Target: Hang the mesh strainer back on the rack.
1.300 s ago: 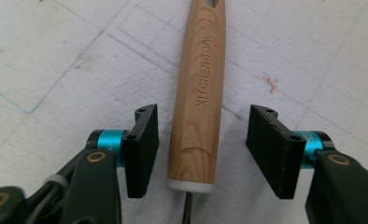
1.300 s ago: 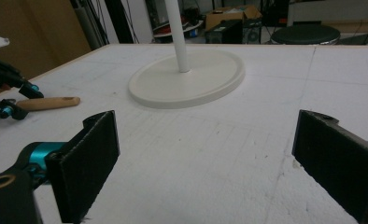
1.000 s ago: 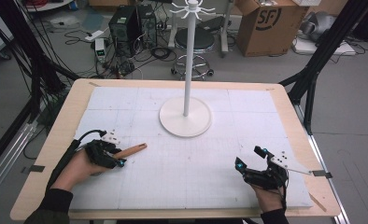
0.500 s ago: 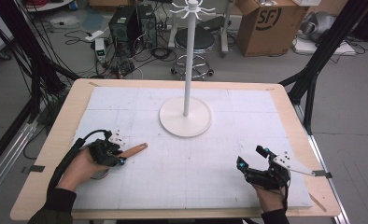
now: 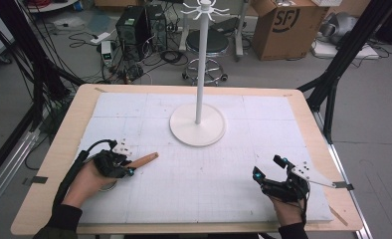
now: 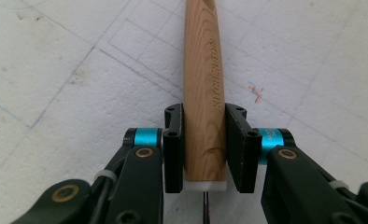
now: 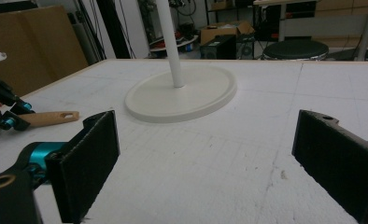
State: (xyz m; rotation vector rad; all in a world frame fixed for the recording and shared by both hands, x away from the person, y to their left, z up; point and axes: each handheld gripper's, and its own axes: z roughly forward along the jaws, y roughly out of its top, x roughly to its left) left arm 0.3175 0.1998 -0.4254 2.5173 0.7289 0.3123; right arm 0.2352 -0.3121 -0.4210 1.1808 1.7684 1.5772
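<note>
The left claw [image 6: 204, 140] has just closed on a wooden handle [image 6: 204, 88] lying on the white tabletop [image 5: 209, 194], its pads pressing both sides near the butt end. The right claw [image 5: 269, 168] rests near the front right edge, jaws wide and holding nothing. A white stand [image 5: 198, 124] rises mid-table.
</note>
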